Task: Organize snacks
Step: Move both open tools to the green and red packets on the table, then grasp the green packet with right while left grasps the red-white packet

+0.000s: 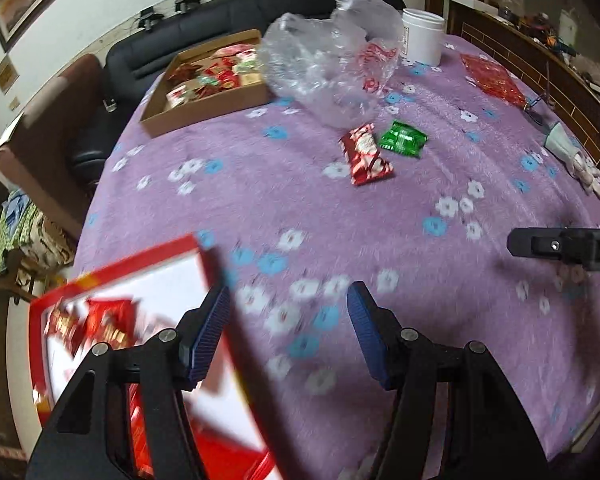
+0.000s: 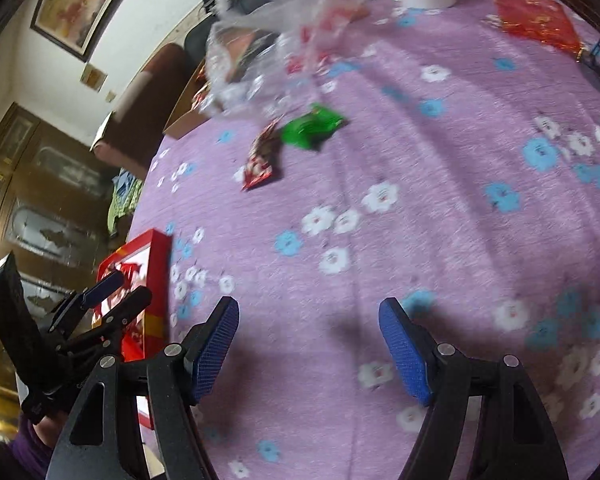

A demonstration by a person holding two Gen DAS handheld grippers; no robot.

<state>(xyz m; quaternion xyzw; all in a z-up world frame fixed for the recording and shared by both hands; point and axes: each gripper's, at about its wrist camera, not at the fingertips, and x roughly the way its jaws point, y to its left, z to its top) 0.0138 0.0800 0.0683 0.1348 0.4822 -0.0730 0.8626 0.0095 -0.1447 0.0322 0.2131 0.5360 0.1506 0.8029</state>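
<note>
A red-and-white snack packet [image 1: 366,154] and a green packet [image 1: 404,138] lie side by side mid-table; both show in the right wrist view, red [image 2: 262,156] and green [image 2: 312,126]. A red-rimmed box [image 1: 132,308] with red packets inside sits at the near left edge, also in the right wrist view [image 2: 140,276]. My left gripper [image 1: 288,330] is open and empty, its left finger over the box's right rim. My right gripper [image 2: 308,344] is open and empty above bare cloth; it shows at the right edge of the left wrist view [image 1: 560,246].
A cardboard tray [image 1: 204,110] full of snacks stands at the far left. A crumpled clear plastic bag [image 1: 332,60] lies beside it. A white cup [image 1: 422,34] and a red foil bag [image 1: 492,78] are at the back. A purple flowered cloth [image 1: 420,184] covers the table.
</note>
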